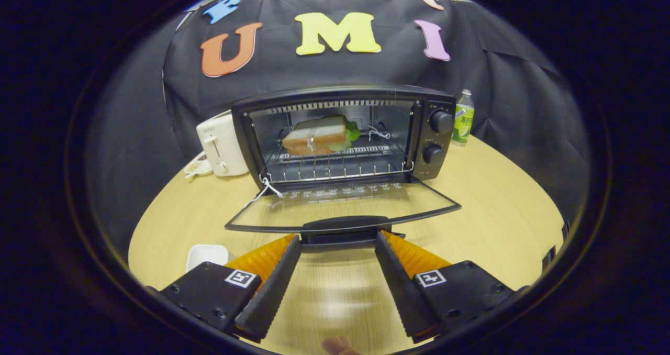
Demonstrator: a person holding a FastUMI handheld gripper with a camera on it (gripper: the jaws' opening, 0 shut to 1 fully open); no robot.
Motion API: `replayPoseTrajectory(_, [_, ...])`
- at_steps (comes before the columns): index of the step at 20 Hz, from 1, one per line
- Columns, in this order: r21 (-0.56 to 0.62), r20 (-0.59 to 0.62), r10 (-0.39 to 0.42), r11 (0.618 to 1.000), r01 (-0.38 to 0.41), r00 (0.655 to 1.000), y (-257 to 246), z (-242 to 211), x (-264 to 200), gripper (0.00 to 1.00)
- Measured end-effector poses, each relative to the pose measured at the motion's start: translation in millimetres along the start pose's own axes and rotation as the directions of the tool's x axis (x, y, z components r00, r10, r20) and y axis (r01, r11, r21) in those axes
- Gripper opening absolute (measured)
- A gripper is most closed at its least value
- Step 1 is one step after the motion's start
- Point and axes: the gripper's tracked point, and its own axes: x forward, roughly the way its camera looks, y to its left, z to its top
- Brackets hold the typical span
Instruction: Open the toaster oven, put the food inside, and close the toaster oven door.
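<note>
Tongs [338, 238] agape before glass door [343, 204]

Sandwich [316, 135] on the rack inside the toaster oven [345, 135], its door [343, 206] down just ahead of the spread claw [338, 240].

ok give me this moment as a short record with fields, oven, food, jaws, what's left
oven: toaster oven on the wooden table, door folded down flat
food: sandwich on the rack inside
gripper: gripper has its jaws open, tips either side of the door handle, holding nothing
nearby: white toaster left of the oven, bottle right of it
left to do: close the door
</note>
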Motion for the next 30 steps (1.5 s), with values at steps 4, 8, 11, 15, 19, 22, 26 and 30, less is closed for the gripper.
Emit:
replayPoseTrajectory(4, [-0.012,0.098,0.010,1.000,-0.009,0.995,1.1,21.8,-3.7,0.95])
replayPoseTrajectory(8, [-0.013,0.167,0.013,1.000,-0.011,0.986,3.6,38.9,-6.6,0.95])
replayPoseTrajectory(11, [-0.022,0.237,0.018,1.000,-0.013,0.971,4.7,55.1,-5.7,0.95])
replayPoseTrajectory(15, [-0.044,0.313,0.025,0.999,-0.012,0.949,6.8,72.8,-3.7,0.95])
replayPoseTrajectory(19, [-0.047,0.382,0.029,0.999,-0.011,0.924,7.9,88.4,0.0,0.96])
replayPoseTrajectory(22, [-0.064,0.421,0.006,0.998,0.023,0.907,8.8,99.8,2.3,0.95])
replayPoseTrajectory(26, [-0.086,0.431,0.047,0.996,-0.011,0.901,22.4,104.9,7.1,0.97])
replayPoseTrajectory(30, [-0.042,0.425,0.052,0.998,-0.037,0.904,17.3,101.9,2.7,1.00])
